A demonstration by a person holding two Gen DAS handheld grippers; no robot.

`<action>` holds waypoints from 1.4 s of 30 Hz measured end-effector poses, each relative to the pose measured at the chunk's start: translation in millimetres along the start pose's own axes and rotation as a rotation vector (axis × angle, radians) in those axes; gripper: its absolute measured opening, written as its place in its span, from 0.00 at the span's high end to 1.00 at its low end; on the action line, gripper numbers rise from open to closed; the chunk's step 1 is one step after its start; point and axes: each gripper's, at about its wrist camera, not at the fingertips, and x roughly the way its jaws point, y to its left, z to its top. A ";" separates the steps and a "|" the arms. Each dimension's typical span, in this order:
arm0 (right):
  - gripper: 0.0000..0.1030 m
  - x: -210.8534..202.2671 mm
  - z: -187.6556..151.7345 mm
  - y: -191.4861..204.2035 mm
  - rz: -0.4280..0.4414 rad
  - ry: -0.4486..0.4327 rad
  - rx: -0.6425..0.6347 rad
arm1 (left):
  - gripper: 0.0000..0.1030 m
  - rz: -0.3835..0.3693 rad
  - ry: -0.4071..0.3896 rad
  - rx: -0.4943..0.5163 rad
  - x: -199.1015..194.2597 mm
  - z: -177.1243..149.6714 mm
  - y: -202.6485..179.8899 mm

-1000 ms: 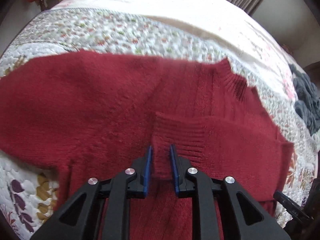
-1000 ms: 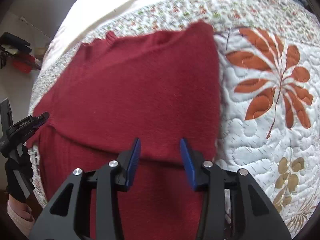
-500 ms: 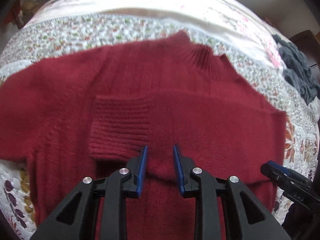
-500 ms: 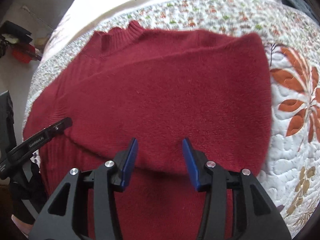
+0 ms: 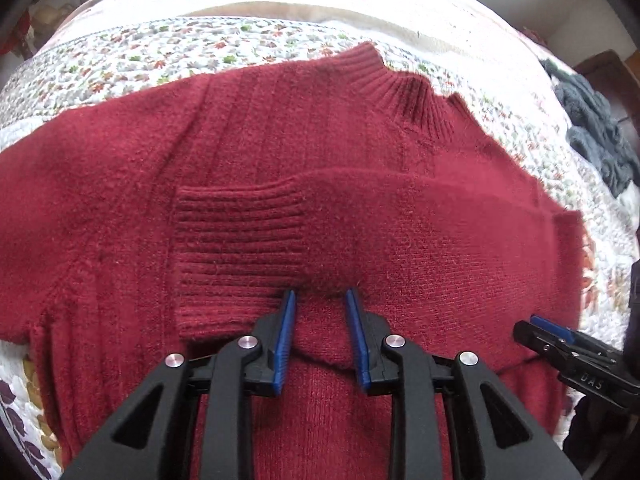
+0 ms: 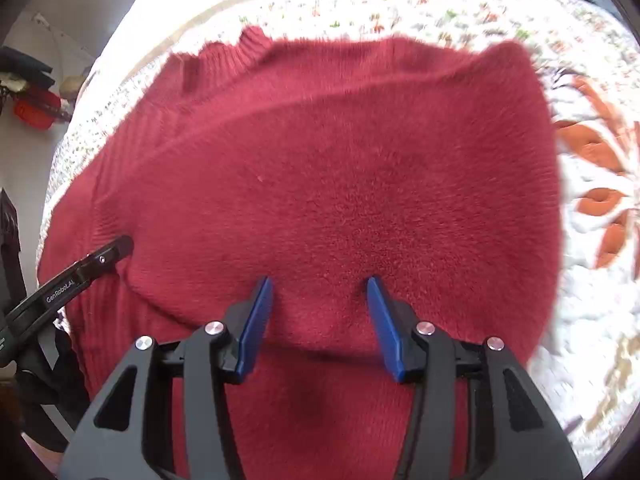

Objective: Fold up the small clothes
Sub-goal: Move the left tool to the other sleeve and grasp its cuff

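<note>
On the quilted bed [image 5: 168, 50] lies the red sweater [image 5: 280, 152], one sleeve [image 5: 400, 216] folded across its chest. My left gripper [image 5: 321, 300] and right gripper [image 6: 320, 284] both hover over it, jaws apart, gripping nothing.

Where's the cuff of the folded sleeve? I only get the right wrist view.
Observer: The cuff lies flat on the chest of the sweater, just left of the left tongs.
Operator: Are those tongs gripping anything?
Observer: No, they are open, poised over the folded sleeve's near edge.
Operator: And the other sleeve?
Observer: The other sleeve is not folded; it stretches out to the left over the quilt.
</note>
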 end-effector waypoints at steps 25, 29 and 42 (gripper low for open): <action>0.45 10.0 -66.0 124.1 0.088 0.057 -0.173 | 0.57 0.057 -0.262 -0.731 -127.1 -86.5 358.7; 0.45 16.3 -66.3 127.8 0.059 0.053 -0.182 | 0.58 -0.065 -0.312 -0.860 -123.5 -90.0 399.5; 0.37 31.6 -67.7 143.0 -0.005 0.036 -0.220 | 0.65 -0.157 -0.370 -0.983 -117.7 -70.4 461.4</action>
